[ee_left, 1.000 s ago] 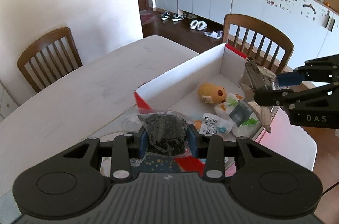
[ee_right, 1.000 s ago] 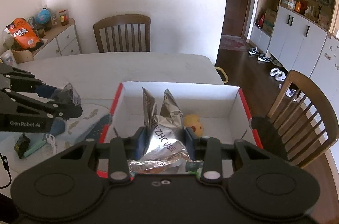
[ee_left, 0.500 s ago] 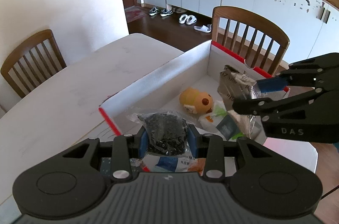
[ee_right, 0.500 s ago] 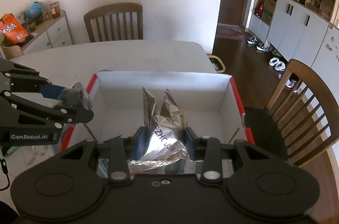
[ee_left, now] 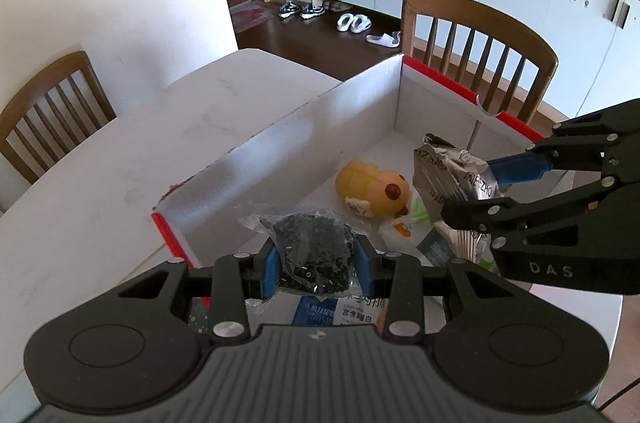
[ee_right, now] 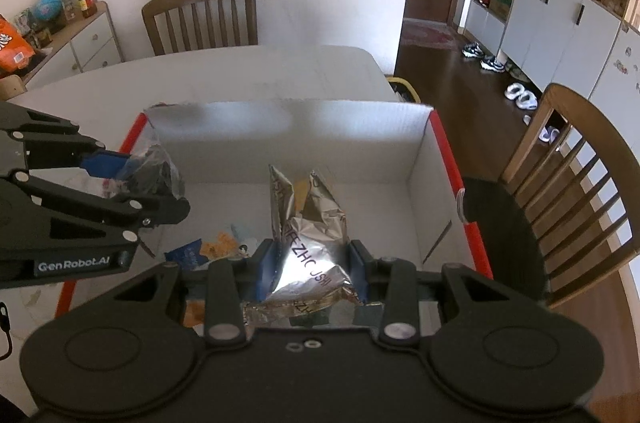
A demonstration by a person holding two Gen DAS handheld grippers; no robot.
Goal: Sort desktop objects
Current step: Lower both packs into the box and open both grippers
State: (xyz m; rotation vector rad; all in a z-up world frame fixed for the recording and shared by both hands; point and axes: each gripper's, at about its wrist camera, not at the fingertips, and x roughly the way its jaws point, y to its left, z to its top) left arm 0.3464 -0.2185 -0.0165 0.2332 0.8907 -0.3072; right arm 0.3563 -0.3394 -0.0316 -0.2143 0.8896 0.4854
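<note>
Both grippers have come down over the box (ee_left: 320, 127), left gripper (ee_left: 316, 265) clamped on a dark bag (ee_left: 312, 255), right gripper (ee_right: 312, 263) on a foil packet (ee_right: 308, 243), so release each low, probably onto bare floor near the box's far wall.

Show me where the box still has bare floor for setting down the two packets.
Bare floor in the box lies along its far wall and in the far corner beyond the plush toy; another strip runs beside the left wall under the dark packet. The near side is crowded with snack packets, below the foil packet.
</note>
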